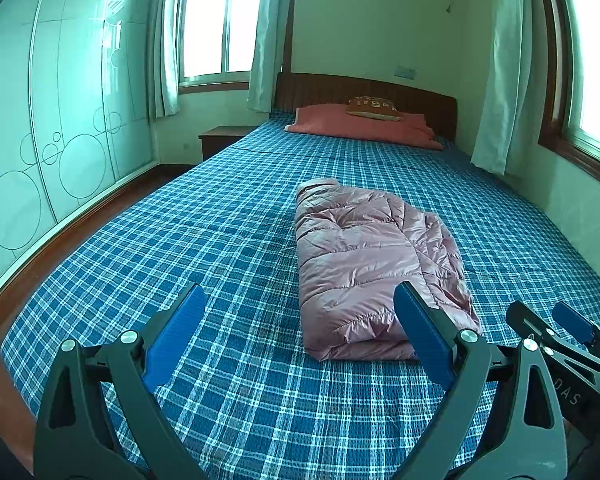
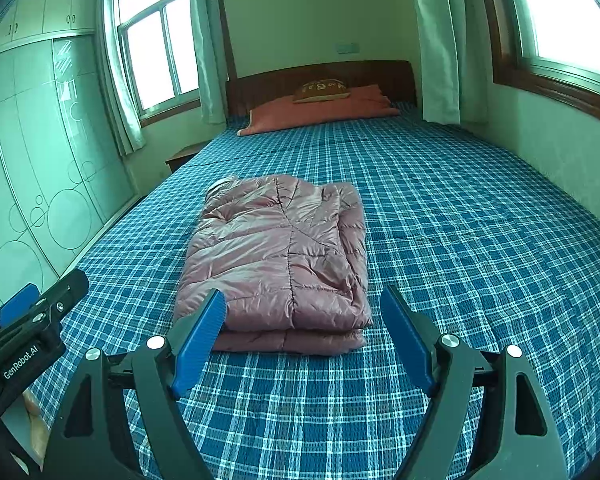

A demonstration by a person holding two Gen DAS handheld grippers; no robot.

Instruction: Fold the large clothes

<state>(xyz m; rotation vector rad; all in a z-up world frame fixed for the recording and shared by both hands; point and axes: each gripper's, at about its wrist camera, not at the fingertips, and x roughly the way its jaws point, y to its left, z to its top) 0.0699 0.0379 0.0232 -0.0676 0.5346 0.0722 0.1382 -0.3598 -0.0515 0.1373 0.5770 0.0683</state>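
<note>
Right wrist view: my right gripper [image 2: 300, 312] spread wide, nothing pinched, hovering over blue plaid bed [image 2: 480, 240]. Left gripper [image 1: 296, 312] same deal, blue pads apart and empty. Pink puffer jacket [image 2: 280, 252] sits folded in neat bundle mid-bed, just ahead of both, untouched. Orange pillow [image 2: 320, 110] up by headboard [image 2: 380, 72].

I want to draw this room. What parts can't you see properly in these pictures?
- Underside and inner layers of the folded pink quilted puffer jacket: both views, hidden by its own top layer.
- Writing on the small brown cushion: both views, too small.
- Outside the bright windows: washed out.
- Wooden bedside table: partly hidden by the blue checked bed.
</note>
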